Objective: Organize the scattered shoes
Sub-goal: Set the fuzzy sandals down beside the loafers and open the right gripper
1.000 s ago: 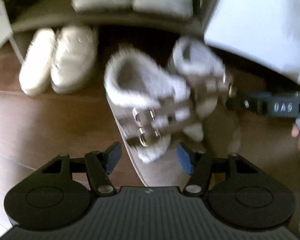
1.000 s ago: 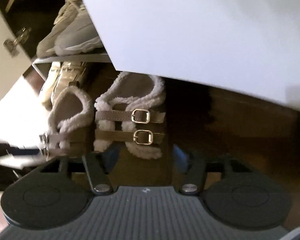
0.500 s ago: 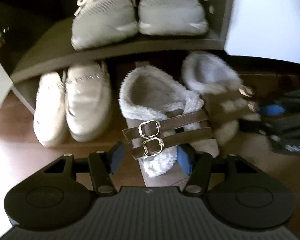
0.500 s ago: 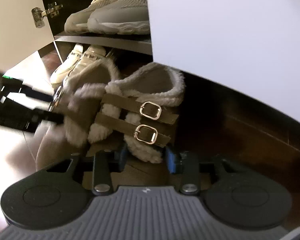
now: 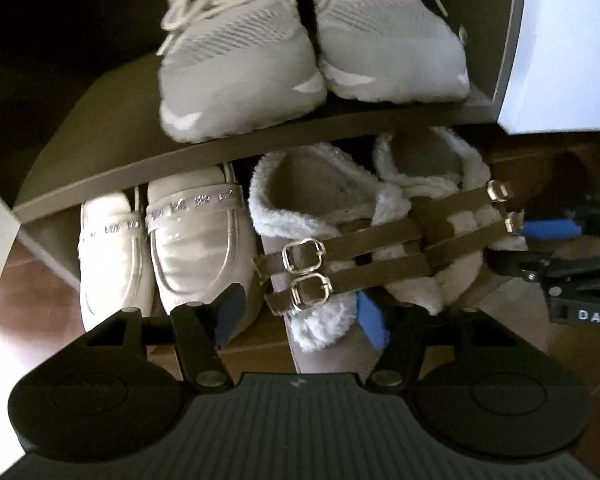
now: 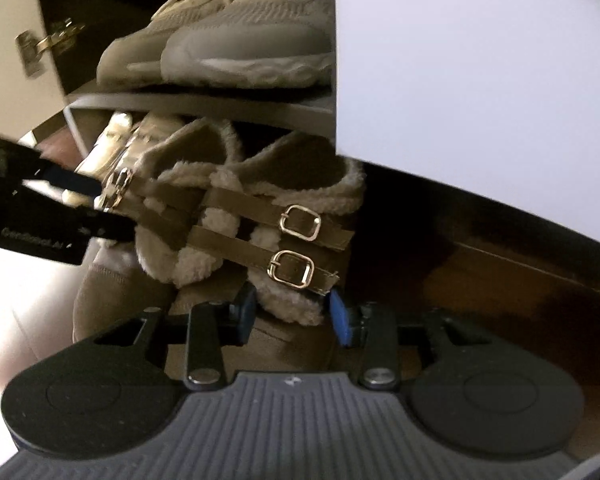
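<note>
Two tan fleece-lined sandals with brown buckle straps sit side by side at the mouth of the cabinet's bottom shelf. My left gripper (image 5: 302, 314) has its blue pads around the toe of the left sandal (image 5: 312, 240). My right gripper (image 6: 290, 314) has its pads around the toe of the right sandal (image 6: 296, 236). The right sandal (image 5: 444, 216) and the right gripper (image 5: 556, 248) show in the left wrist view. The left sandal (image 6: 172, 216) and the left gripper (image 6: 60, 204) show in the right wrist view. The heels lie under the upper shelf.
A pair of white loafers (image 5: 180, 240) stands on the bottom shelf left of the sandals. Grey sneakers (image 5: 312, 36) stand on the upper shelf (image 5: 132, 168). A white cabinet door (image 6: 480, 60) hangs open at the right, another panel with a hinge (image 6: 32, 48) at the left. Brown wooden floor lies below.
Both grippers have pushed the sandals forward and brought them together, with their heels now under the upper shelf. The cabinet and the shoes on it loom larger.
</note>
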The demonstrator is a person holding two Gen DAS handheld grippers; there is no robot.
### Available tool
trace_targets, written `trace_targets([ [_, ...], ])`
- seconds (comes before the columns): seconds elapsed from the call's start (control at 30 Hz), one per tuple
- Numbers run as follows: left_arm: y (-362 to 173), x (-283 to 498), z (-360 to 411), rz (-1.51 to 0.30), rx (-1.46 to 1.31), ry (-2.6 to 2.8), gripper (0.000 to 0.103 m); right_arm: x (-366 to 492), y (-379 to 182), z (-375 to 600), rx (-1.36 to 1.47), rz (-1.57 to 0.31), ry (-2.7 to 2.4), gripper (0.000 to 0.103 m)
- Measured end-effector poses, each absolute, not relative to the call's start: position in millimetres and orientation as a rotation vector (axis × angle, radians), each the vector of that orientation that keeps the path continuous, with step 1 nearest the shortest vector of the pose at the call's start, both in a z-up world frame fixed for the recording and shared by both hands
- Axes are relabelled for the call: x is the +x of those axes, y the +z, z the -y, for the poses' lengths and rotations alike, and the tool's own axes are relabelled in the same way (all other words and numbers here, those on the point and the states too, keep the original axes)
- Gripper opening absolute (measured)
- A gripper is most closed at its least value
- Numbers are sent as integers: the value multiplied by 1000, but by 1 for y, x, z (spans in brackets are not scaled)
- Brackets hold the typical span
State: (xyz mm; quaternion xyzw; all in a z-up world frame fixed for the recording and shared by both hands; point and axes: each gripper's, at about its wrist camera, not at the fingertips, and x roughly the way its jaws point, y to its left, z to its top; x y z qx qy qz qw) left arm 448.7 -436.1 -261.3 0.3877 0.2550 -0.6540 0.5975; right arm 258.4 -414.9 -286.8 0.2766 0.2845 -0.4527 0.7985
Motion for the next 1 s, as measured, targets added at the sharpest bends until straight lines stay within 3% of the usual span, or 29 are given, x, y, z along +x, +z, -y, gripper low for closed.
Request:
trace_targets([
  [0.17,-265,421,374,-583,988,-1527,61,244,-273,373,595,-663,-919,35],
  [0.23,-279,412,362,-641,1036,-1545,59,249,-277,362,591,-740,-861,5],
  [0.27,-286,410,359,-672,1052,-1556,54,254,-282,357,598,-779,-832,4],
  [0.53,-306,414,390,-805,1003,-1570,53,282,-303,368,658,-805,-790,3],
  [1.0,-319,415,441,-740,990,-1562,53,313,-311,411,612,-804,-826,0],
])
